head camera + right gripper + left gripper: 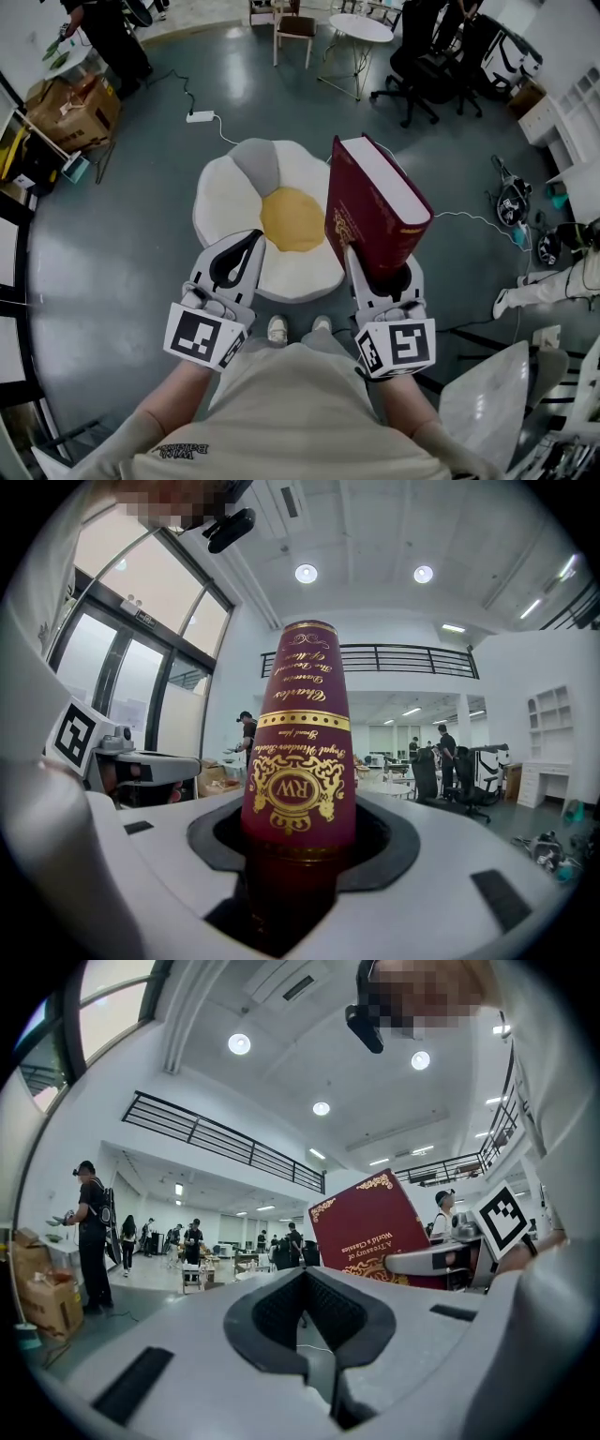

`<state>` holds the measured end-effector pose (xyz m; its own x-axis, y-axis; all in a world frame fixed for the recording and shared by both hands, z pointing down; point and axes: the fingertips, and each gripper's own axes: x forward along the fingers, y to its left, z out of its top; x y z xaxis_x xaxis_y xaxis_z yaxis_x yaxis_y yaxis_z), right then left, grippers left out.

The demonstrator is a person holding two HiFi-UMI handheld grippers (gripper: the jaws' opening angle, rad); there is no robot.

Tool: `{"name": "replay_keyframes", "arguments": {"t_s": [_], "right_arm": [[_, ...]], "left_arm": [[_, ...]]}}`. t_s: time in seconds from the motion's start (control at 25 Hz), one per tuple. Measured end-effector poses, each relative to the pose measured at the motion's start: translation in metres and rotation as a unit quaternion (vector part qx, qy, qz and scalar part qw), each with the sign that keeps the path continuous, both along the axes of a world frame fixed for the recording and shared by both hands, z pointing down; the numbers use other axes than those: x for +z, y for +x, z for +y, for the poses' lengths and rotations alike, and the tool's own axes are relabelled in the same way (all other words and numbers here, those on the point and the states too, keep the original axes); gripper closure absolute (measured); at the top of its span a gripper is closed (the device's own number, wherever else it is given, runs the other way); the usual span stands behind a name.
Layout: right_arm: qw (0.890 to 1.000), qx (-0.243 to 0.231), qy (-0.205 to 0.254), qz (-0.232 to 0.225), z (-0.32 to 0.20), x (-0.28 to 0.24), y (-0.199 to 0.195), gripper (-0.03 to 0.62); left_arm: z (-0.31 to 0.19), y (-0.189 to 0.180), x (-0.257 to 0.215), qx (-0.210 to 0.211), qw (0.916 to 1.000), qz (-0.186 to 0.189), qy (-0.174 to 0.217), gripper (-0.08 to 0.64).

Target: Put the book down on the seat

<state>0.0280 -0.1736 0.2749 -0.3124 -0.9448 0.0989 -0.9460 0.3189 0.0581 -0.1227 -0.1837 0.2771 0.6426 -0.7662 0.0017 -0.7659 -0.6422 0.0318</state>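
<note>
A thick dark red book [375, 211] with gold ornaments stands upright in my right gripper [380, 272], whose jaws are shut on its lower end. It hangs over the right edge of the flower-shaped seat [230, 202], a floor cushion with white petals, one grey petal and a yellow centre. The right gripper view looks straight up the book's spine [300, 752] from my right gripper [298, 855]. My left gripper [232, 262] hovers over the seat's front left, shut and empty. In the left gripper view its jaws meet at my left gripper [319, 1335], and the book's cover [370, 1232] shows to the right.
The person's shoes [277, 328] stand just in front of the seat. Cardboard boxes [70, 112] sit at far left and a power strip [200, 116] lies behind the seat. A round white table [361, 28] and office chairs [422, 70] stand at the back, gear [514, 202] lies at right.
</note>
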Motion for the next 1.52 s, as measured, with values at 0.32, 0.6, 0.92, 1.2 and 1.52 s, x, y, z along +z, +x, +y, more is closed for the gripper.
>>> {"name": "replay_keyframes", "arguments": {"t_s": [0.32, 0.6, 0.92, 1.2, 1.52], "right_arm": [[0.999, -0.035, 0.008, 0.007, -0.021, -0.010, 0.003, 0.374], [0.999, -0.050, 0.013, 0.009, -0.037, -0.015, 0.021, 0.374], [0.998, -0.056, -0.016, 0.008, -0.049, 0.008, 0.048, 0.374], [0.996, -0.057, -0.034, 0.051, -0.084, 0.047, 0.065, 0.374], [0.988, -0.071, -0.070, 0.119, -0.153, 0.123, 0.080, 0.374]], "left_arm": [[-0.010, 0.010, -0.005, -0.026, 0.9996, -0.013, 0.000, 0.557], [-0.023, 0.031, -0.008, -0.034, 0.9994, -0.008, -0.009, 0.556], [-0.038, 0.051, 0.005, -0.045, 0.9985, -0.015, -0.026, 0.556], [-0.065, 0.051, 0.033, -0.065, 0.9969, 0.003, -0.044, 0.557], [-0.124, 0.070, 0.097, -0.083, 0.9953, 0.008, -0.050, 0.557]]}}
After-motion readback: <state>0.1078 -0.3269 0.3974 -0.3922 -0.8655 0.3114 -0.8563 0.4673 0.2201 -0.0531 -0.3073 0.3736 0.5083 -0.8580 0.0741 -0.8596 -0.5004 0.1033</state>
